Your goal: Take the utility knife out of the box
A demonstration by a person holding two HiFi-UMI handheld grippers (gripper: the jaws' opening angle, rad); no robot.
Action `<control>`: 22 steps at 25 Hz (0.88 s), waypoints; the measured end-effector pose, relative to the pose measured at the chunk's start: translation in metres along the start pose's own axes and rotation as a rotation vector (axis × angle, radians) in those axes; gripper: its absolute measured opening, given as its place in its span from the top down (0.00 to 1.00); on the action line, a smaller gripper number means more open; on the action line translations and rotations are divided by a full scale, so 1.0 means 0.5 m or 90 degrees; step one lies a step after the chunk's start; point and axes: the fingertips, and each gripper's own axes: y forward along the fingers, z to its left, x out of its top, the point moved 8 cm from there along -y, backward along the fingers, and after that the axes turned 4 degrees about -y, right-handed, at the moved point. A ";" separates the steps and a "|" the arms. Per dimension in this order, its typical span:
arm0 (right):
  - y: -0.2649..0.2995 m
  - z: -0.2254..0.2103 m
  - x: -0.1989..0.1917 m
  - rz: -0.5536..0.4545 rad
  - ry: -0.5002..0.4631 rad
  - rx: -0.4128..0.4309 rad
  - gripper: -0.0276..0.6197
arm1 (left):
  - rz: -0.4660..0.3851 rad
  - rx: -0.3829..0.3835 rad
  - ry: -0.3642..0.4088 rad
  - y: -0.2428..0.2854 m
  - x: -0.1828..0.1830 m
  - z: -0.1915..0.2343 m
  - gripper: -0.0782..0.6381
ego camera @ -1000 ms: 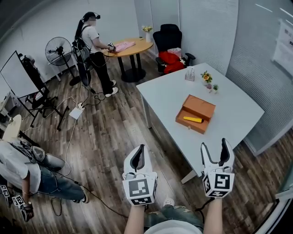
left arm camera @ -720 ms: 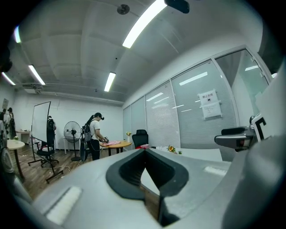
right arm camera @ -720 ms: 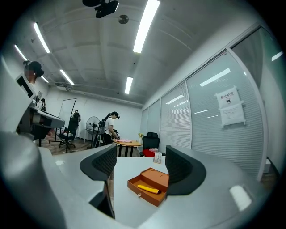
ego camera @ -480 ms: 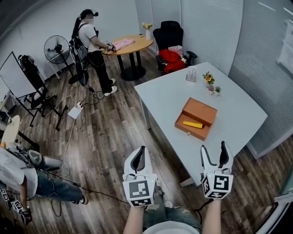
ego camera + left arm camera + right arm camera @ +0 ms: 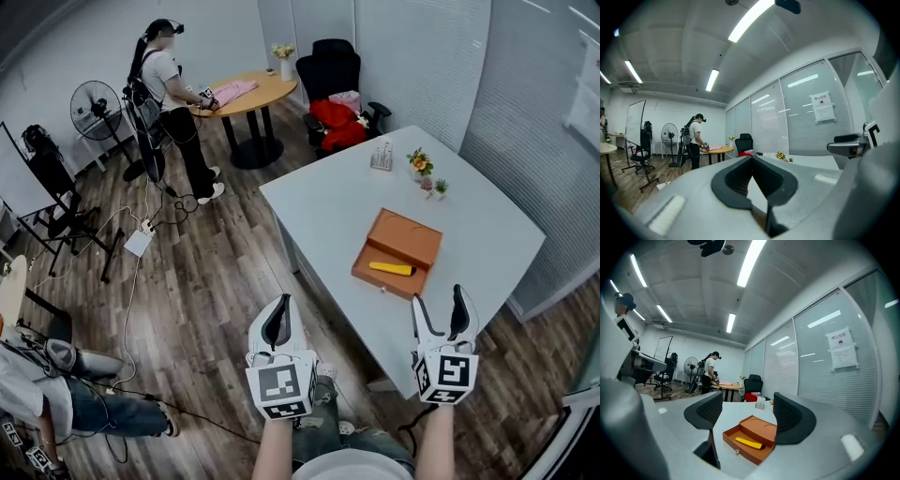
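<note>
An open orange box (image 5: 417, 235) lies on the white table (image 5: 328, 202), and a yellow utility knife (image 5: 390, 268) rests in its tray. In the right gripper view the box (image 5: 740, 452) and the knife (image 5: 749, 442) show between the jaws, well ahead of them. My right gripper (image 5: 439, 314) is open and empty, held off the table's near corner. My left gripper (image 5: 278, 319) is shut on nothing and hangs over the wood floor to the table's left. In its own view the left gripper (image 5: 751, 159) has its tips touching.
Small flower pots (image 5: 424, 164) and a clear holder (image 5: 381, 155) stand at the table's far side. Beyond are a black chair (image 5: 330, 67) with red cloth, a round table (image 5: 246, 92) with a person (image 5: 167, 80) standing at it, a fan (image 5: 92, 108), floor cables and a seated person (image 5: 52, 394).
The whole view has shifted: the table and box now sit a little lower and further left, closer to me. Both grippers hold the same pose as before.
</note>
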 end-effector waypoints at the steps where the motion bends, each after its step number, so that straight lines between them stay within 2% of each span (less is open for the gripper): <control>1: 0.019 -0.003 0.000 0.000 0.000 -0.005 0.39 | -0.002 -0.005 0.001 0.022 0.003 0.004 0.89; 13: 0.229 -0.007 0.031 0.007 -0.016 -0.062 0.39 | -0.011 -0.070 0.009 0.277 0.058 0.072 0.89; 22: 0.357 -0.026 0.025 0.023 -0.017 -0.113 0.41 | -0.009 -0.117 0.025 0.444 0.059 0.103 0.89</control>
